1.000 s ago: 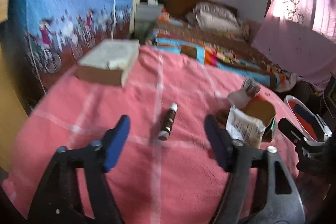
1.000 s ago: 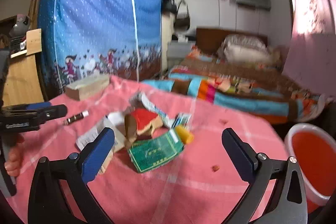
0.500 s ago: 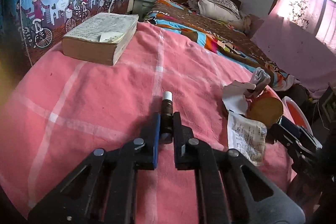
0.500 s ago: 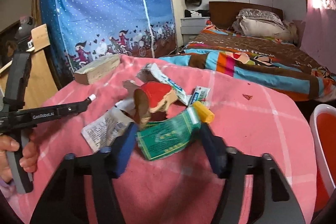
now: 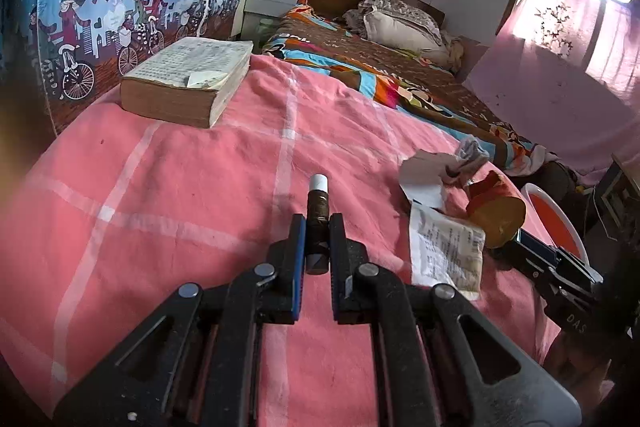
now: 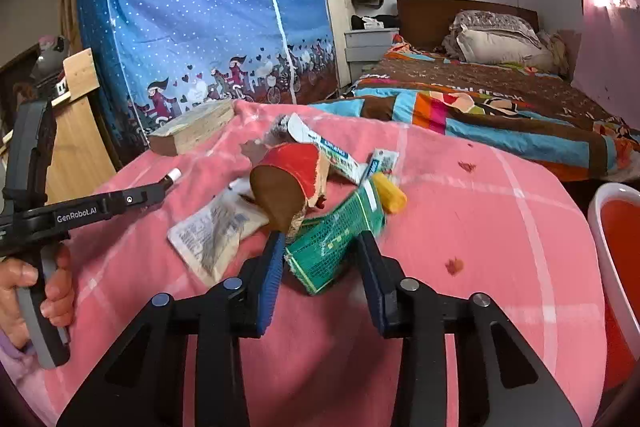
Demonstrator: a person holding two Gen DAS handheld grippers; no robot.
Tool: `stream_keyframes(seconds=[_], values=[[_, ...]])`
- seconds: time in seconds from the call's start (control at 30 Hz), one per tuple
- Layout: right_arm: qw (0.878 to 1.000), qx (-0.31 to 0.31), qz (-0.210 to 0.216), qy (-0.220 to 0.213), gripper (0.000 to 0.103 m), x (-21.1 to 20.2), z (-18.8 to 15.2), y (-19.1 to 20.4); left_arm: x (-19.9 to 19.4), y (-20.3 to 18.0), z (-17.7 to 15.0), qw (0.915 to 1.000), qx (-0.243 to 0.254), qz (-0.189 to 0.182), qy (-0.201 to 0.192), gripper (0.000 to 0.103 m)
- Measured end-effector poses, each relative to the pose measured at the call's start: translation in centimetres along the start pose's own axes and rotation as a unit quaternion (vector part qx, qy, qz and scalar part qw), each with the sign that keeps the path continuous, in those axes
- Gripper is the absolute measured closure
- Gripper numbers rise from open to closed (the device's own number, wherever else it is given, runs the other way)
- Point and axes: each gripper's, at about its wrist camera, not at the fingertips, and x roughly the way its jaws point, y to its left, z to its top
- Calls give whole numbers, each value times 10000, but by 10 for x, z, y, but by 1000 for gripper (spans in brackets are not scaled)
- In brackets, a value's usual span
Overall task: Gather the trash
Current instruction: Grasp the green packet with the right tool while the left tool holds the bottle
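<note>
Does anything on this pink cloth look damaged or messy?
Yes. The red paper cup lies tipped on its side with a torn rim, in a heap of wrappers. Small red scraps lie scattered on the pink cloth nearby.

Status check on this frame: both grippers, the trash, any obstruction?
Left gripper shut on small brown bottle. Right gripper, jaws just closing, clamps green packet. Torn red cup leans on it.
</note>
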Motion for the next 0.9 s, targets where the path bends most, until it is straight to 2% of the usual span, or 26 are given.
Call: stream_keyframes(seconds=[0.2,0.33,0.47,0.57,0.73,0.9], values=[[9998,30,-198,45,69,-12,-9,-5,-3,0,-3,10000,19,-16,-1,86],[9998,84,-178,42,67,-15,-14,-10,-3,-2,-4,10000,37,-10,4,86],[9998,113,-180,66,58,-16,-15,-13,-6,-10,-8,9999,164,-48,14,86],[9997,124,-198,64,56,-17,-14,-15,-7,-16,-13,9997,183,-180,61,86],[9997,161,-205,-35,55,-20,-13,-18,-3,-21,-18,9995,180,-214,160,86],[9996,-59,-264,62,54,-12,-12,-10,-1,-15,-19,9994,26,-268,197,86]])
